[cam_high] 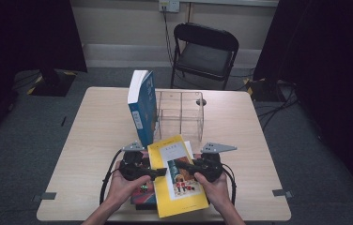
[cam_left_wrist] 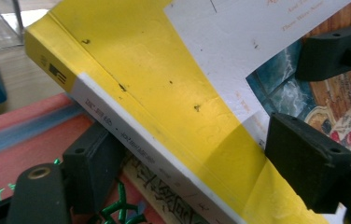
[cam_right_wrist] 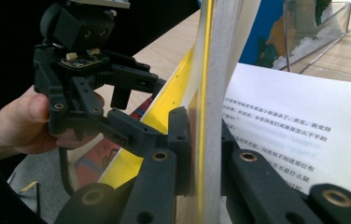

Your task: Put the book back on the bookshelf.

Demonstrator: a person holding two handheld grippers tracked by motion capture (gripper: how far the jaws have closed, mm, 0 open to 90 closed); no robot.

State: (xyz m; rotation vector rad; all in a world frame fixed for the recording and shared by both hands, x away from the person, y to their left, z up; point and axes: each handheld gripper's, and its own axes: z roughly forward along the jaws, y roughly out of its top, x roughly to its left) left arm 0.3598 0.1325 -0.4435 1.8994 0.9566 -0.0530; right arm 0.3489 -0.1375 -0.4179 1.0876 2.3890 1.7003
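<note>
A yellow book [cam_high: 177, 180] lies tilted across a red book [cam_high: 141, 197] at the table's near edge. My left gripper [cam_high: 160, 172] is at its spine side, and in the left gripper view its jaws [cam_left_wrist: 197, 163] stand apart, one pad under the spine and one over the cover, so it is open. My right gripper [cam_high: 178, 164] reaches in from the right. In the right gripper view it [cam_right_wrist: 204, 135] is shut on the book's thin front cover [cam_right_wrist: 206, 70], which is lifted off a printed white page [cam_right_wrist: 295, 121].
A blue book [cam_high: 141, 105] stands upright beside a clear plastic box [cam_high: 181, 115] in the middle of the table [cam_high: 95, 126]. A black folding chair [cam_high: 205, 51] stands beyond the far edge. Both hands rest at the near edge.
</note>
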